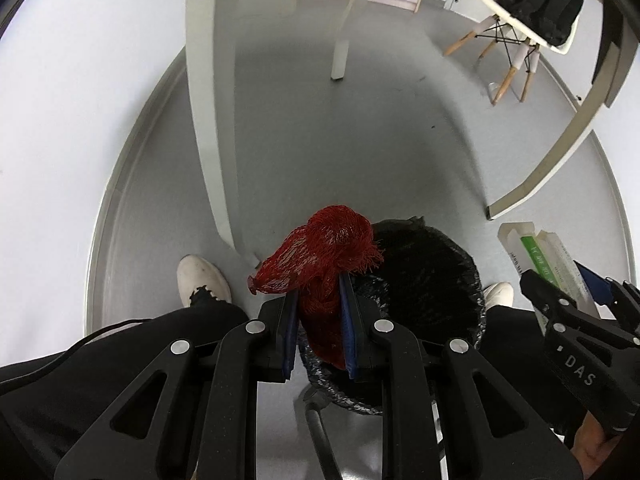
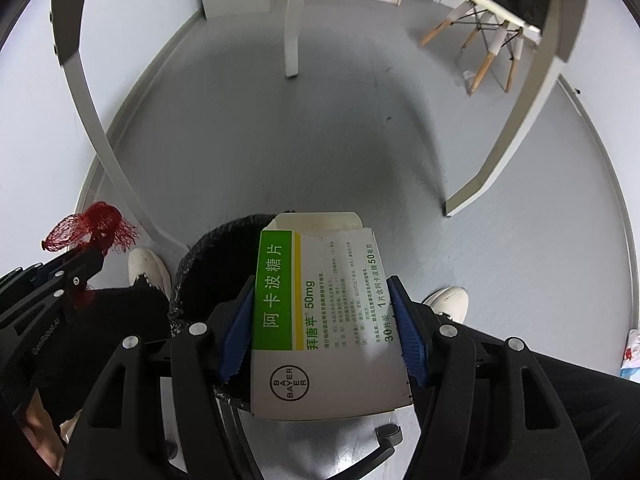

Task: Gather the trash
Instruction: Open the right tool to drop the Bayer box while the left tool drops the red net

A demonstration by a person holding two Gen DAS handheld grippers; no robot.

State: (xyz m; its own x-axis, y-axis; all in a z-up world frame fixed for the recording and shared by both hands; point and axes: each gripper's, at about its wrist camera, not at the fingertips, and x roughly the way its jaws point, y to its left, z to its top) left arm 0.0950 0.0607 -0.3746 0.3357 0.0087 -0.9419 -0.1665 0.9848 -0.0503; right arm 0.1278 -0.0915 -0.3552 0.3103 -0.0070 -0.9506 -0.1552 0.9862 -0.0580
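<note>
Grey floor below, both pickups done — left gripper (image 1: 319, 320) clamped on red mesh net (image 1: 328, 248), right gripper (image 2: 322, 332) clamped on medicine box (image 2: 320, 320) — dropping into black-lined bin (image 1: 432, 280) remains.

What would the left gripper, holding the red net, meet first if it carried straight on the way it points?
Probably the black-lined bin. The left gripper, shut on the red mesh net, points steeply down near the bin's left rim; depth is unclear, so it might instead reach the grey floor.

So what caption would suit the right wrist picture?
Right tongs grip an opened medicine box above a black-lined bin.
</note>
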